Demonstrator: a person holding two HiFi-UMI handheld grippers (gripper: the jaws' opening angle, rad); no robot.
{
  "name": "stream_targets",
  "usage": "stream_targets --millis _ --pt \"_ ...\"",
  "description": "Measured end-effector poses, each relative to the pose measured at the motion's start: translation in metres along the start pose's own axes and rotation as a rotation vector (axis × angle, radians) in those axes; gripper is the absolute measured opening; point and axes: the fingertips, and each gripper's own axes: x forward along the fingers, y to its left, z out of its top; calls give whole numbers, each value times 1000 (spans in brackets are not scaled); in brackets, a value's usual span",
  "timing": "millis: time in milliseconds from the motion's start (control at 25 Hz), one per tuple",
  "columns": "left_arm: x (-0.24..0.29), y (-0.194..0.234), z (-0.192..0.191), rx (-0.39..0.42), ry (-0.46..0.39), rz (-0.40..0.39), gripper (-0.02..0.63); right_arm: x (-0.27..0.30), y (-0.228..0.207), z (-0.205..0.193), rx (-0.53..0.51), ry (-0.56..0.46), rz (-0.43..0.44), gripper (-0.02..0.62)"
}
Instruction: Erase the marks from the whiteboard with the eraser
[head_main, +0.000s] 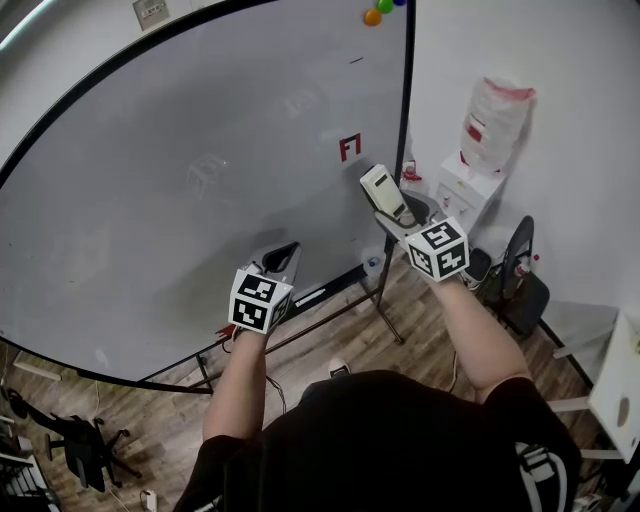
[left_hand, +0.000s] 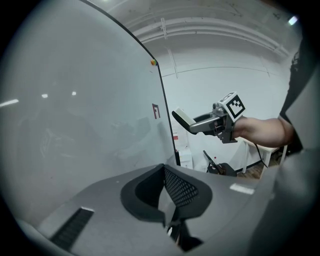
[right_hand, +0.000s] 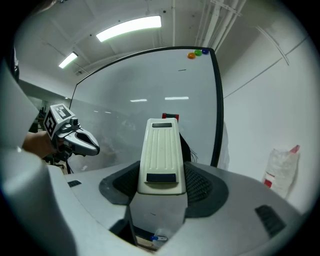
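Head view: camera sits high on the person and looks steeply down and forward. It takes in the whiteboard (head_main: 200, 180), both forearms and the wood floor (head_main: 415, 310), with the board at mid distance.

Left gripper view: rides on the left gripper (left_hand: 167, 195), own jaws filling the near bottom. It sits close beside the board at a grazing angle and faces right along it, catching the right gripper (left_hand: 192, 125) farther right.

Right gripper view: the eraser (right_hand: 160, 155) is very near at centre. It faces the board more squarely, tilted up to the ceiling light (right_hand: 129, 27), left gripper at left.

All three views share the red mark (head_main: 349, 148) by the board's right edge. The head and right gripper views share the magnets (head_main: 372, 16).
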Motion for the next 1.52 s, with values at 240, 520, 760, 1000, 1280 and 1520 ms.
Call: stream_targets --millis 240,520,760,1000,1280,1520 --pt "-1 4 18 18 -28 3 12 6 -12 49 -94 -48 -12 254" --pt "-9 5 25 19 -46 11 12 13 -18 117 -168 -139 -31 253" --pt "-6 9 26 20 -47 9 12 24 -16 167 -201 -225 -49 253" --pt "-2 9 43 33 -73 2 12 31 -14 207 -217 -291 -60 253" --pt "-1 22 64 33 -105 26 12 37 -17 234 -230 -325 -74 253" --pt "-7 32 75 42 -121 47 12 48 -15 243 -243 -326 -73 252"
